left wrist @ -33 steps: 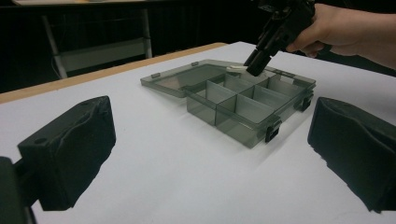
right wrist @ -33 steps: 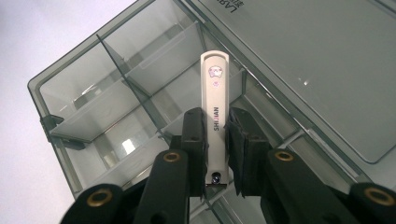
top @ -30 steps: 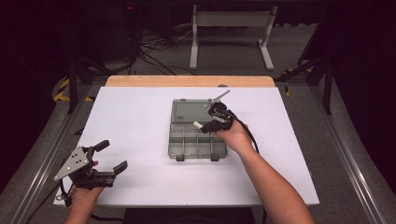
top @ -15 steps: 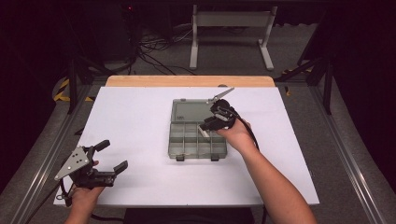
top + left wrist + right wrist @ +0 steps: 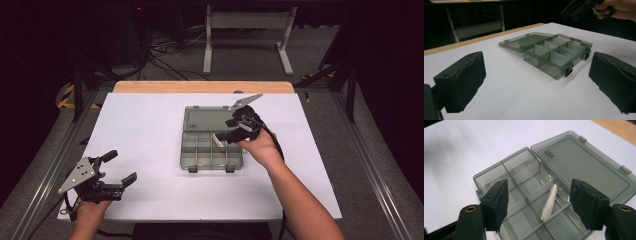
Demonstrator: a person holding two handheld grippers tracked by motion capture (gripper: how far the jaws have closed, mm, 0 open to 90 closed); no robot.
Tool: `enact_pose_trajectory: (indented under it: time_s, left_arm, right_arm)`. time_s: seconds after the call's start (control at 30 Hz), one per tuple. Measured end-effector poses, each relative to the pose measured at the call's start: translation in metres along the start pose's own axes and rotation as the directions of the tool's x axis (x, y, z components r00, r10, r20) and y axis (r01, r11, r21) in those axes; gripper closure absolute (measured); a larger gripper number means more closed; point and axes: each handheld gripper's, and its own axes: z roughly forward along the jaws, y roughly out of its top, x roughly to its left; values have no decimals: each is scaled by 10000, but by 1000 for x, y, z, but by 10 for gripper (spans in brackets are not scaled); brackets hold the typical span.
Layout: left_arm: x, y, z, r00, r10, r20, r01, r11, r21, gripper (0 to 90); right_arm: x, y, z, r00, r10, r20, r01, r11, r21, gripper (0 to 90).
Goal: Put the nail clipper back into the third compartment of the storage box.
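Lying in translucent grey compartment box (image 5: 529, 185), flat white strip (image 5: 549, 202).

From my side, bare white table (image 5: 145, 130) lies open between my left gripper (image 5: 116, 166) and the compartment box (image 5: 210, 152). Its flat-lying lid (image 5: 207, 119) blocks little. My right gripper (image 5: 227, 131) hangs over the box's right compartments, its jaws just having opened, crowding that side.
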Motion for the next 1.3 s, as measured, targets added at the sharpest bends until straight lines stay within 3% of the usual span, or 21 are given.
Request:
enact_pose_trajectory:
  time_s: [0.47,0.77,0.9,1.17,1.3]
  left_arm:
    - [0,0,0,10000,-19,-13,18,10000,-32,17]
    - [-1,0,1,10000,-24,-3,24,10000,-50,17]
    - [-1,1,2,10000,-23,14,23,10000,-20,17]
    - [-1,1,2,10000,9,-1,-9,10000,-29,17]
    - [-1,1,2,10000,12,-2,-12,10000,-26,17]
  right_arm:
    - [15,-21,-48,9989,-309,357,356,9899,-1370,148]
    - [21,-50,-76,9942,-276,1036,528,9671,-2489,41]
    - [22,-66,-84,9935,-184,1126,508,9549,-2926,17]
    - [22,-95,-91,9930,-36,1178,428,9424,-3317,4]
    - [22,-110,-92,9914,-91,1308,583,9242,-3775,2]
